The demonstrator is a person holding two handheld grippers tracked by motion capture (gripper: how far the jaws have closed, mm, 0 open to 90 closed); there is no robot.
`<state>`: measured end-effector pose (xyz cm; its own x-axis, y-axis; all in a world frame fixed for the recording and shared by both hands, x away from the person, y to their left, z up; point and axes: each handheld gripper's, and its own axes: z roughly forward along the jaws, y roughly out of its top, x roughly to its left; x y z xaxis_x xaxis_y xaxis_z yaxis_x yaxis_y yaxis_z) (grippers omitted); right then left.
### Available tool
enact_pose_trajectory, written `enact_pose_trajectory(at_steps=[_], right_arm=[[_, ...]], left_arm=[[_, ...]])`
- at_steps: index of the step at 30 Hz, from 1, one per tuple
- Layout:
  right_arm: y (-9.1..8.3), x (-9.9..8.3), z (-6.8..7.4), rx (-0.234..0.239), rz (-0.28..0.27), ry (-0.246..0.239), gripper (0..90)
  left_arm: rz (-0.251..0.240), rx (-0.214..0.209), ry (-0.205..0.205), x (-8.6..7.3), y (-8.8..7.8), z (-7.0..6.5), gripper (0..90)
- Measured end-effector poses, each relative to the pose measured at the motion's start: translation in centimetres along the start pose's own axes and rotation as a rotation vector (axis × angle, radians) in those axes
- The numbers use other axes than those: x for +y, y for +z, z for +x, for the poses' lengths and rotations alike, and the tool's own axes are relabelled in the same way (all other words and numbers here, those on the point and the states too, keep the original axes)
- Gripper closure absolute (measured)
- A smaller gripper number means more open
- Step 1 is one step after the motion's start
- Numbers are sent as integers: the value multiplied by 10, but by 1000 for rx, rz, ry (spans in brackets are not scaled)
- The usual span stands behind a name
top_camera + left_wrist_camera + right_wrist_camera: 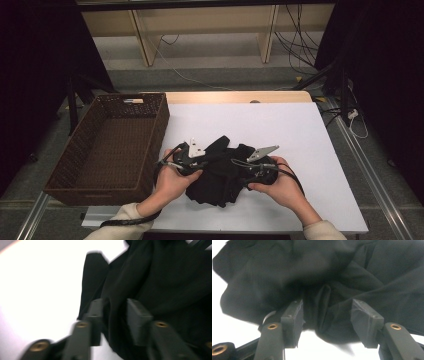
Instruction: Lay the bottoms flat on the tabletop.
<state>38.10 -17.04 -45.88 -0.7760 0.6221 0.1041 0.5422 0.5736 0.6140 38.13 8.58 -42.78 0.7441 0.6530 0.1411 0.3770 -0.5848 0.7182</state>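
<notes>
Two grippers, left gripper point(200, 161) and right gripper point(248, 169), meeting over black garment point(220, 172) bunched on white table point(300, 135), brown basket point(107, 145) alongside empty, loading not yet done. Left gripper view: jaws part-open, loose fold between. Right gripper view: jaws wide, fold between, ungripped.

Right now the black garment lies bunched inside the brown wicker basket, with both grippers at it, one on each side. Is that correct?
Not quite. The black garment lies bunched on the white table, to the right of the brown wicker basket, as the high view shows. The rest holds: the left gripper and the right gripper are at it, one on each side.
</notes>
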Motion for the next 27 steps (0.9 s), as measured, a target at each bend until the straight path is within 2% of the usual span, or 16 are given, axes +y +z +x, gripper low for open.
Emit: enact_pose_trajectory(at_steps=[3,5,6,7,8,9,10,12,14,18,20,25,27], right_arm=[[6,-1,-1,-7,8,20,468],[9,-1,-1,-11,9,33,475],[10,-1,-1,-10,13,39,476],[11,-1,-1,-11,13,39,477],[11,-2,-1,-12,10,40,479],[12,-2,-1,-13,9,45,479],[12,-2,-1,-12,11,49,479],[12,-2,-2,-11,7,54,479],[13,-2,-2,-6,9,71,482],[18,-4,-2,-8,23,102,568],[20,-4,0,-18,26,128,645],[21,-2,0,-18,49,142,870],[19,0,1,-26,69,144,897]], left_arm=[[-35,-63,36,7,-15,-17,553],[-33,-144,58,11,-21,-31,537],[-8,-190,74,12,-21,-38,522],[36,-250,90,12,-19,-45,501],[69,-330,76,11,-16,-51,496],[90,-389,53,10,-12,-57,489],[101,-400,65,8,-8,-62,478],[134,-360,109,4,3,-69,469],[157,-346,92,-1,16,-70,488],[160,-323,74,-7,29,-66,752],[140,-299,73,-5,27,-63,863],[113,-262,45,0,14,-49,878],[97,-243,34,2,8,-41,878]])
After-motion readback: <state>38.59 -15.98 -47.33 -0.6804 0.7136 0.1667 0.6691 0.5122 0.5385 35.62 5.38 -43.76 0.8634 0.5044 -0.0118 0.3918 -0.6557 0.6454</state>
